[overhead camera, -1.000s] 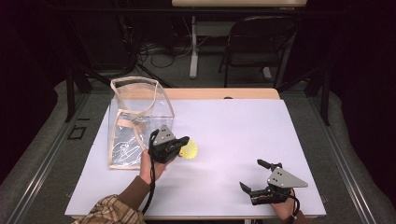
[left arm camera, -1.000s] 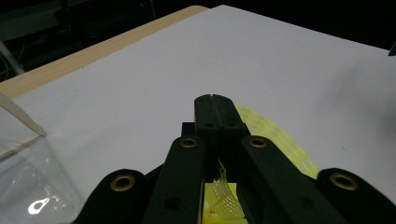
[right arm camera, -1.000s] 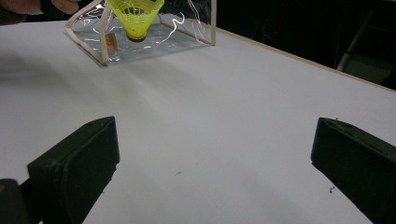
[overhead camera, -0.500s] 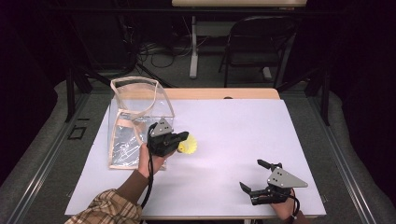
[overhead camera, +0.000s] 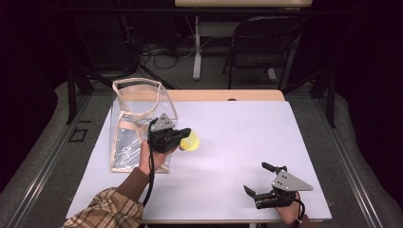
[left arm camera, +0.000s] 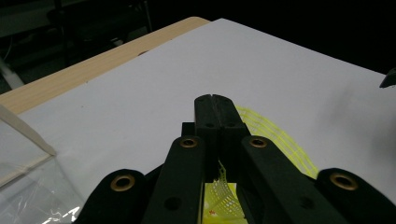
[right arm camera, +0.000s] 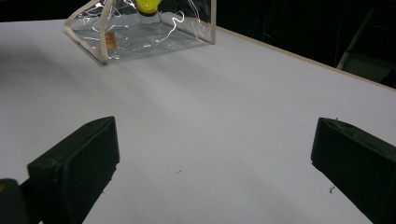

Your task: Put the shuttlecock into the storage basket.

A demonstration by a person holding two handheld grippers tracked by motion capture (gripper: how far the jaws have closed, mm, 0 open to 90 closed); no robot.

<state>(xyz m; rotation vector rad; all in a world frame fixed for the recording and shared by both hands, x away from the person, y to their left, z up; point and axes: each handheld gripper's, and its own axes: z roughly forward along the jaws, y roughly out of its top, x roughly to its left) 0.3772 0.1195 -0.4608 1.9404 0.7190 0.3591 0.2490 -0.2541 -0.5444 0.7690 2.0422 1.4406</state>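
A yellow shuttlecock [overhead camera: 192, 142] with a mesh skirt hangs just above the white table top [overhead camera: 237, 128], right of a clear plastic bag [overhead camera: 130, 128] with beige trim. My left gripper [overhead camera: 186, 133] is shut on it. In the left gripper view the jaws [left arm camera: 215, 100] meet at the tips, and the yellow skirt [left arm camera: 275, 135] is pinched between them and fans out to the right. My right gripper [overhead camera: 255, 177] rests near the table's front right corner. Its jaws [right arm camera: 215, 140] stand wide open with nothing between them. The right gripper view has the bag [right arm camera: 140, 37] and the shuttlecock [right arm camera: 148, 5] far off.
The bag stands upright with its mouth open at the table's left side. A wooden strip [overhead camera: 223, 95] runs along the far edge. A folding chair [overhead camera: 266, 42] and cables stand on the dark floor beyond. White table top lies between the two grippers.
My left gripper has lifted and drifted slightly away from the person, carrying the shuttlecock along beside the bag. The right gripper has stayed put.
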